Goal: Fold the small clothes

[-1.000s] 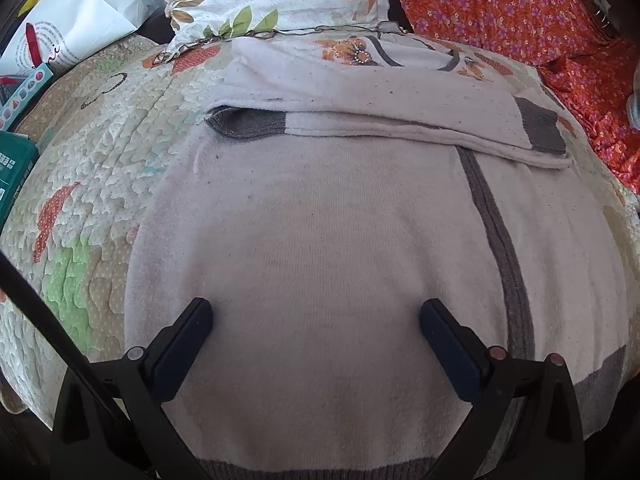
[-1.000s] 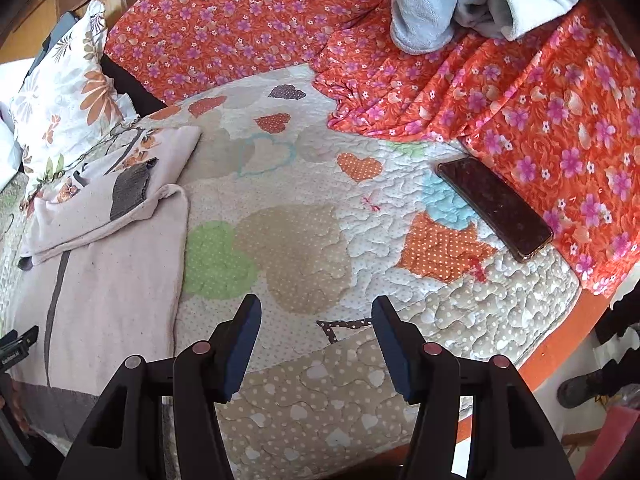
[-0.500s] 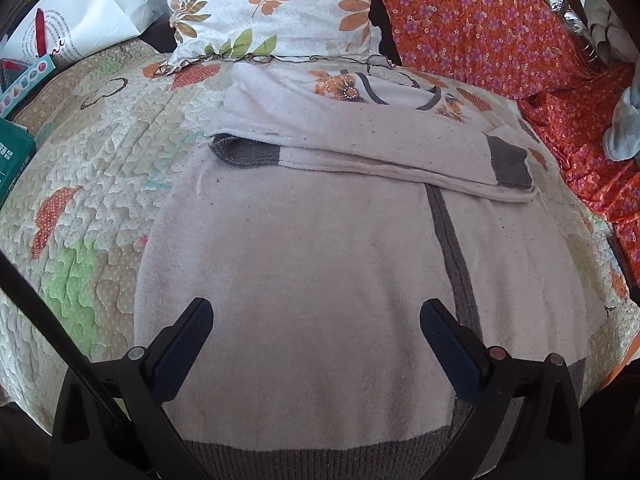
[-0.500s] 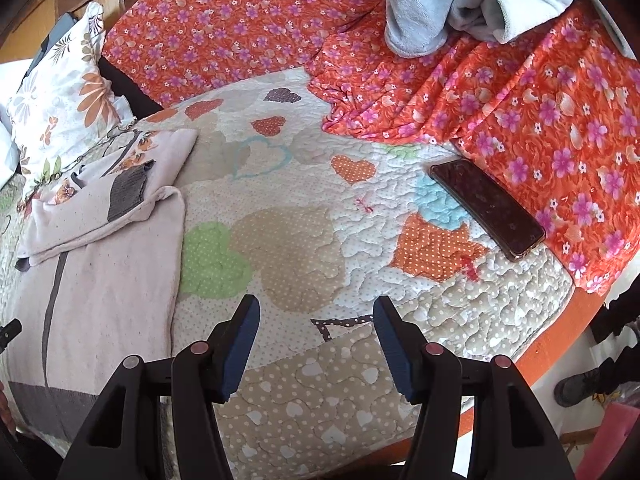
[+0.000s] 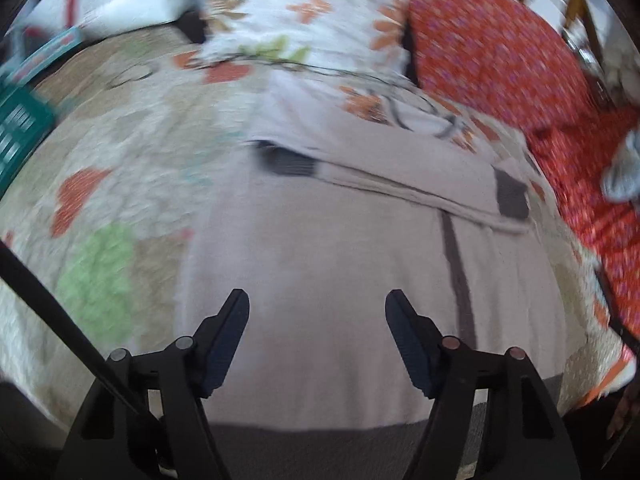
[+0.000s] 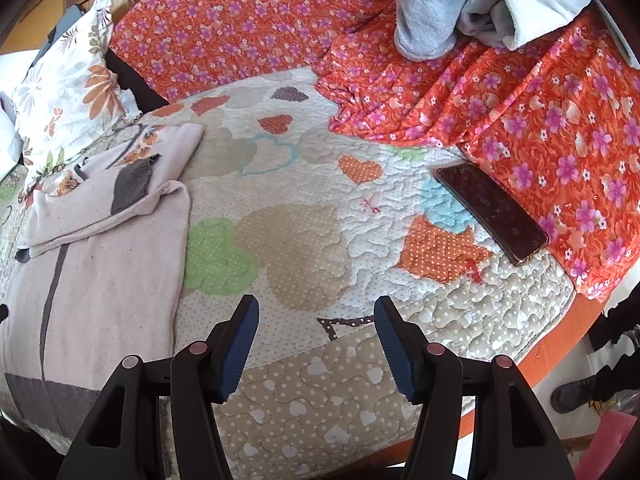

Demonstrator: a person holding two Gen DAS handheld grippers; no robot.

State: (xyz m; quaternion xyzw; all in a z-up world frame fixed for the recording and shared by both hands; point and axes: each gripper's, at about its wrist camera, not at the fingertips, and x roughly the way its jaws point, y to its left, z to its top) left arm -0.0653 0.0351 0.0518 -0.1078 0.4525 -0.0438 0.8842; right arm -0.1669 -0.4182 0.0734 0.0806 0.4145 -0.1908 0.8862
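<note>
Writing: none legible. Teal box (image 5: 18,136) at far left of left wrist view carries white marks, too blurred to read; whole left view is motion-smeared.

Sweater (image 5: 360,280) is pale pinkish-beige knit w/ a dark grey vertical stripe, grey hem band along its near edge and grey cuffs. Both sleeves are folded across the chest, cuffs showing at either side of the fold. It lies flat on the quilt (image 6: 304,240), neck end toward the floral pillow (image 6: 68,92), hem end nearest the left gripper (image 5: 317,316). In right wrist view the same sweater sits at far left, its side edge running next to a green heart patch.

Left gripper: jaws have just been closing but stand apart, nothing between them, pads clear of the knit, hovering over the lower body of the sweater. Right gripper (image 6: 316,320): jaws apart, empty, over bare quilt, well apart from the sweater's edge.

Edges/room: broad stretch of bare heart-patch quilt between sweater and phone (image 6: 492,212), which lies dark-screen-up near the quilt's right edge, partly on the orange floral sheet (image 6: 540,120). Crumpled grey-blue blanket (image 6: 472,4) sits on that sheet, far back. Bed edge drops off at lower right, w/ a person's shoe (image 6: 576,396) on the floor beyond. Left of the sweater, quilt stays bare up to the teal box.
</note>
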